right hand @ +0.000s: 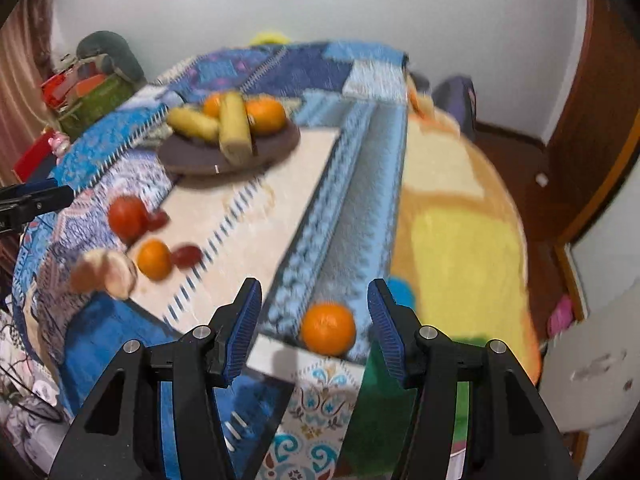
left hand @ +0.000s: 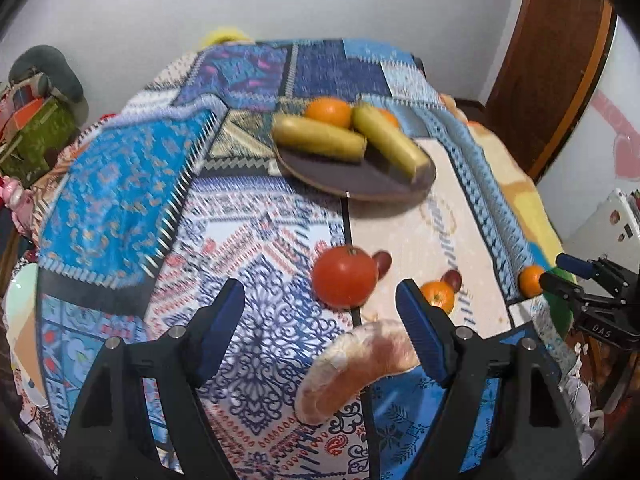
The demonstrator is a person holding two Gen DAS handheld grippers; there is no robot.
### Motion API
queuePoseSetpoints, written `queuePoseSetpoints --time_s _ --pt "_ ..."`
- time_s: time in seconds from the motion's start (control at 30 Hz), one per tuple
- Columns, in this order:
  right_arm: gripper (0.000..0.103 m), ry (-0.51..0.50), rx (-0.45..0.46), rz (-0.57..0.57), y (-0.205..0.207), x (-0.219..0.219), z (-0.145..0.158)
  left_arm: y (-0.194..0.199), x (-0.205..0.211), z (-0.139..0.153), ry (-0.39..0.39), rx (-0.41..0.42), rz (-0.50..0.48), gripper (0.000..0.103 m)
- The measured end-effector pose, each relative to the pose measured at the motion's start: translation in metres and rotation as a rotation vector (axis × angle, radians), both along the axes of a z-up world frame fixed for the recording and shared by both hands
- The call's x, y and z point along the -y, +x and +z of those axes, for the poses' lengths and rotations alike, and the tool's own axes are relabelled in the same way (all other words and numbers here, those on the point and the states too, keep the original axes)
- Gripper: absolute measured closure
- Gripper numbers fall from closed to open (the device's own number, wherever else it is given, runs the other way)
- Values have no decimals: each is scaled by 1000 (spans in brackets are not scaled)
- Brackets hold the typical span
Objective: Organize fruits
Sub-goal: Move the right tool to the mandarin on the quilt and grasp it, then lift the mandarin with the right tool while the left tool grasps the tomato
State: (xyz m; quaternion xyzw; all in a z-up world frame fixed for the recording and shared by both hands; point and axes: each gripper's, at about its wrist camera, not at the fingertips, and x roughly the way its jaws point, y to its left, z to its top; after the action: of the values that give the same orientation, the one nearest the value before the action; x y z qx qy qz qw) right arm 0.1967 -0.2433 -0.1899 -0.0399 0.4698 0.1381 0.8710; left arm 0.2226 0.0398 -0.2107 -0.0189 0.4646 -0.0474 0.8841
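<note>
A dark round plate (left hand: 360, 182) (right hand: 192, 156) on the patterned bedspread holds two yellow bananas (left hand: 320, 138) (right hand: 234, 128) and oranges (left hand: 329, 112) (right hand: 266, 115). My left gripper (left hand: 322, 294) is open, just short of a red tomato (left hand: 344, 280) (right hand: 127, 216). A pale wrapped banana-shaped fruit (left hand: 352, 364) (right hand: 104, 274) lies between its fingers, near the right one. A small orange (left hand: 438, 298) (right hand: 154, 260) and two dark grapes (left hand: 382, 262) (right hand: 186, 256) lie close by. My right gripper (right hand: 314, 306) is open around another orange (right hand: 328, 329) (left hand: 531, 280).
The bed's right side is a yellow-orange blanket (right hand: 460, 240). Cluttered items (left hand: 36, 120) stand at the far left by the wall. A wooden door (left hand: 552, 80) is at the right. A white appliance (left hand: 608, 220) stands beside the bed.
</note>
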Motion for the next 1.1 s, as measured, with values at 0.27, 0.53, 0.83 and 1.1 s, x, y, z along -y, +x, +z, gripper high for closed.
queuePoseSetpoints --time_s 0.27,0.53,0.83,1.1 --pt "51 17 -72 -28 0 7 -30 19 10 -30 -8 -62 -27 31" --pt "68 30 -80 -29 1 10 -37 39 20 -47 -16 -96 -47 37" --pt "69 47 -65 -13 0 7 -30 42 17 -52 -34 -118 -59 54" --pt "69 65 -1 16 6 -4 -7 37 4 -33 -62 -75 -33 54"
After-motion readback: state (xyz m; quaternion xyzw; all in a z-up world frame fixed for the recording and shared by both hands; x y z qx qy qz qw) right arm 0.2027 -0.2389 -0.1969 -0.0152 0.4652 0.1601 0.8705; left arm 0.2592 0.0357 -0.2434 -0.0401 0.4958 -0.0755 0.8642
